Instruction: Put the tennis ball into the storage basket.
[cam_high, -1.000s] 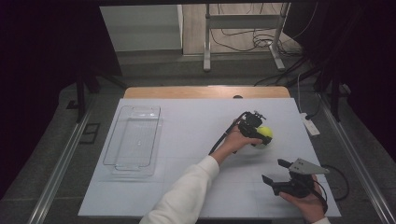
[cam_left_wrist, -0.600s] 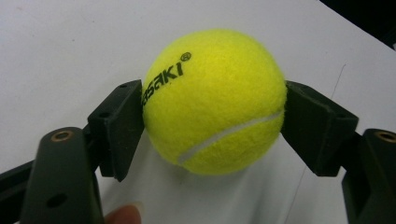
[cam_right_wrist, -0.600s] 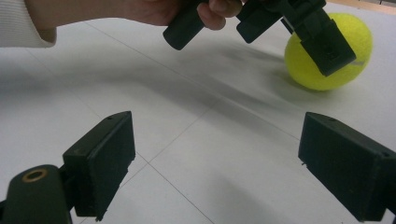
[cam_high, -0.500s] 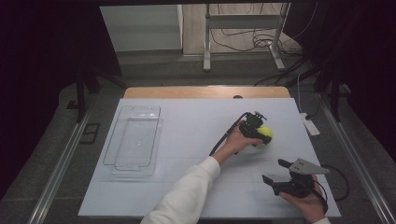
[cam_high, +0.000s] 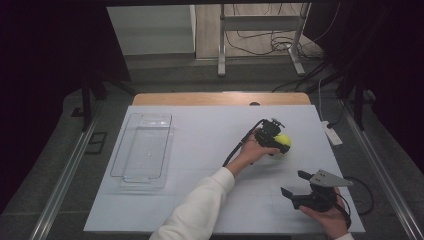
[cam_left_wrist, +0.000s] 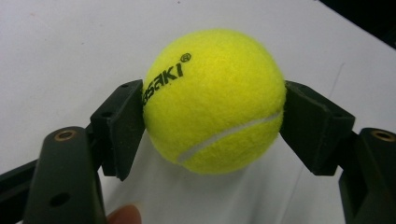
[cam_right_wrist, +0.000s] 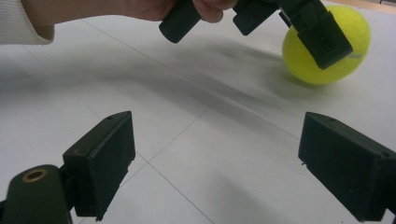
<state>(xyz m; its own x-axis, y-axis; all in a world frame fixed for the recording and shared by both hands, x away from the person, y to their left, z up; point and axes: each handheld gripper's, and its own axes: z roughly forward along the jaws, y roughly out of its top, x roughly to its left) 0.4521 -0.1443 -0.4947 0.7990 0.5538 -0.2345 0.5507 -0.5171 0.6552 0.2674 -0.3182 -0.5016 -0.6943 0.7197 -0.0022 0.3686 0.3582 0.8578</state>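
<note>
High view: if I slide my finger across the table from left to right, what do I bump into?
Clear plastic tray → left gripper shut on the tennis ball → right gripper, jaws open, near the front edge → white power strip beside the table's right edge.

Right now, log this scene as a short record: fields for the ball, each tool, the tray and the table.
ball: yellow tennis ball, on the white table, right of centre
left tool: shut on the ball, one pad on each side; the jaws have just closed
right tool: open, nothing between the pads, low near the table's front right corner
tray: clear plastic tray, empty, at the table's left
</note>
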